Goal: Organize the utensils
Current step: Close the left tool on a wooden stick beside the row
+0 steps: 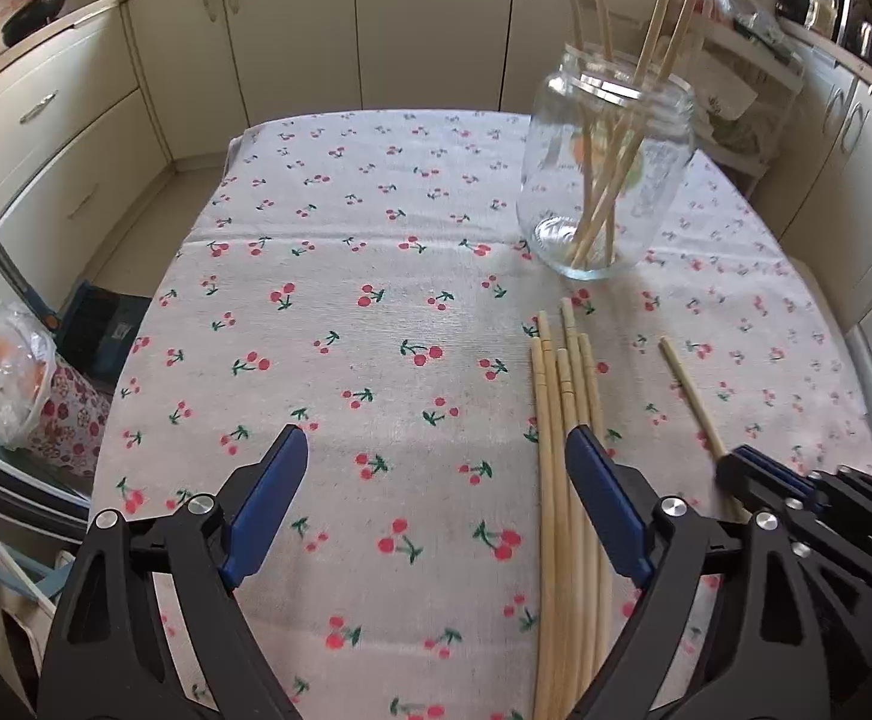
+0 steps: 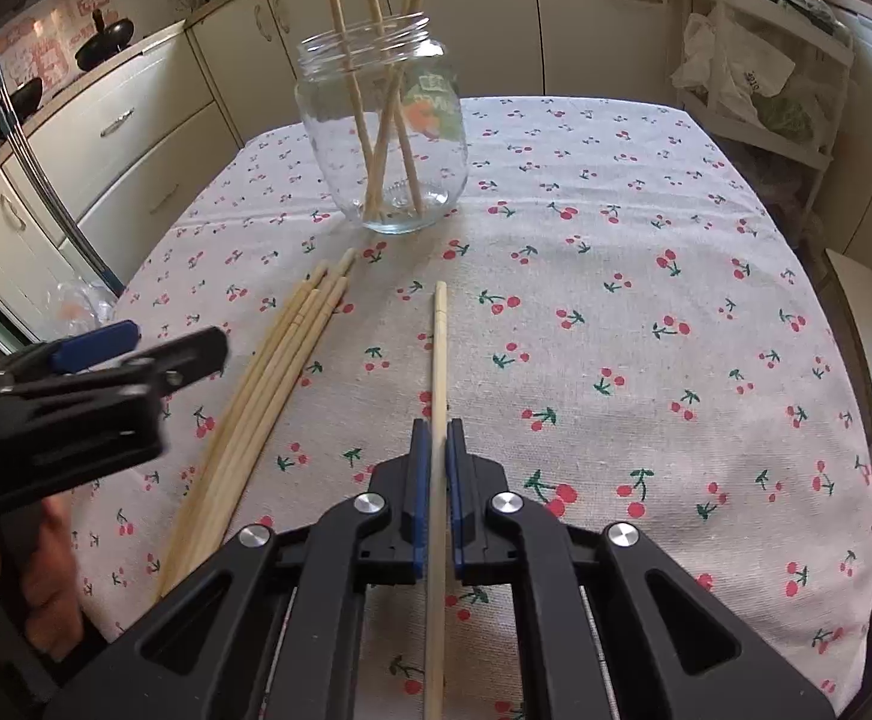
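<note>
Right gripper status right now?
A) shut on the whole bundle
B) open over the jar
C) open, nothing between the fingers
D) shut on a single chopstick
D: the right gripper has its blue pads closed on a single chopstick, apart from the bundle of chopsticks on the tablecloth; the jar stands farther ahead.

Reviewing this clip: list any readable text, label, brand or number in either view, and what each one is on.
Nothing reads with confidence.
Label on the clear glass jar holding wooden chopsticks: printing faces away, seen through the glass, unreadable.
White plastic bag on the wire rack: dark digits, possibly "310", rotated and too blurred to confirm.
Dark box on the floor left of the table: small label, too small to read.
</note>
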{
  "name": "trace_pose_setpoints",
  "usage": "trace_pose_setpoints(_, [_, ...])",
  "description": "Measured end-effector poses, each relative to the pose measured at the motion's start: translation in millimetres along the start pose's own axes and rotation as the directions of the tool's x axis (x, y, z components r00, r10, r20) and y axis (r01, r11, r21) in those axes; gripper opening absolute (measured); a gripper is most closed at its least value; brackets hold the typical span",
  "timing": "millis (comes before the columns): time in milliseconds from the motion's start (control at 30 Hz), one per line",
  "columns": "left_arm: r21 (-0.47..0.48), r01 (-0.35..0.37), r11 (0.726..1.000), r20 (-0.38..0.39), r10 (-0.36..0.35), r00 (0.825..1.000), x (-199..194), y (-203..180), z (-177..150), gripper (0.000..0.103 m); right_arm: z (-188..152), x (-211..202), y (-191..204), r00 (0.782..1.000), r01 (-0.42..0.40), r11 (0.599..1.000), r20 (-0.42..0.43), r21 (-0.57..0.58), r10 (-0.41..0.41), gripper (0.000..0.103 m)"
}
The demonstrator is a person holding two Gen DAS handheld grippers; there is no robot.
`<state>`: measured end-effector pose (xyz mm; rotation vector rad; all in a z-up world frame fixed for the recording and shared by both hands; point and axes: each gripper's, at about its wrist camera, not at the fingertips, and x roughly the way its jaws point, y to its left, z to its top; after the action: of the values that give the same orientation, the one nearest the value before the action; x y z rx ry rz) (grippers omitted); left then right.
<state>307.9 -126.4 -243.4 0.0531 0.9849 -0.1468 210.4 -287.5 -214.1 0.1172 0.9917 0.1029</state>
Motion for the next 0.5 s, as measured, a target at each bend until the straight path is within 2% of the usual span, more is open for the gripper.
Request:
trace_pose_setpoints(233, [0.020, -0.037, 0.999, -0.022, 0.037, 0.999, 16.1, -2.8, 3.6, 0.081, 0.3, 0.9, -3.1, 1.000, -0.029, 0.999, 0.002, 0.015, 0.029, 0.007])
trace_pose_setpoints(500, [0.032, -0.027, 0.999, -0.030, 0.028, 0.999, 20.8, -5.5, 6.1, 0.081, 4.4, 4.8, -0.7, 0.999, -0.032, 0.999, 0.005, 0.012, 0.032, 0.007])
